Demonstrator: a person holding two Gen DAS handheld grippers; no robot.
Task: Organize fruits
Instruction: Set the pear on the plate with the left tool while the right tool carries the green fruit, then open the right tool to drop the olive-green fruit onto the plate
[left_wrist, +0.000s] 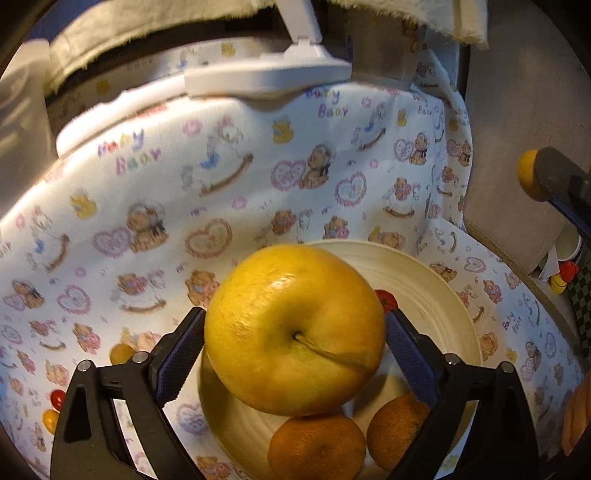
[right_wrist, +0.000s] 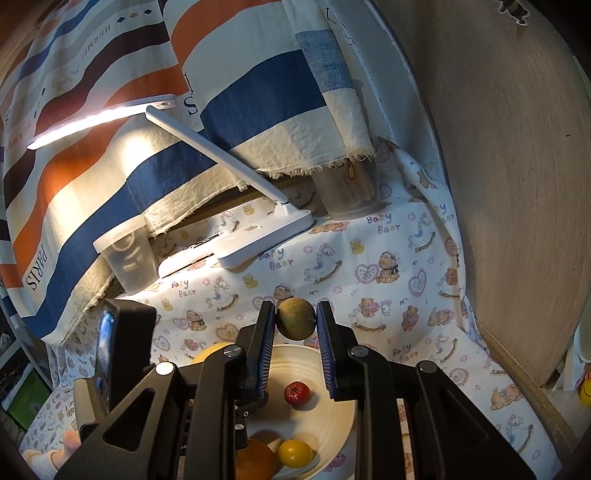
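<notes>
A big yellow apple (left_wrist: 291, 332) sits between the fingers of my left gripper (left_wrist: 295, 314), resting on two oranges (left_wrist: 317, 446) in the cream plate (left_wrist: 424, 280). The jaws stand wide, and a thin gap shows at the right pad (left_wrist: 406, 354). A small red fruit (left_wrist: 386, 301) peeks out behind the apple. My right gripper (right_wrist: 295, 312) is shut on a small round yellow-green fruit (right_wrist: 295, 319), held above the plate's (right_wrist: 332, 421) far rim. In the plate lie a red fruit (right_wrist: 296, 393), a small yellow fruit (right_wrist: 294, 453) and an orange (right_wrist: 255, 463).
A white desk lamp's base (right_wrist: 266, 236) and two clear plastic containers (right_wrist: 129, 254) stand at the back under a striped cloth. A wooden panel (right_wrist: 517, 184) closes the right side. Small round bits (left_wrist: 55, 398) and a small yellow fruit (left_wrist: 122, 352) lie on the bear-print tablecloth at left.
</notes>
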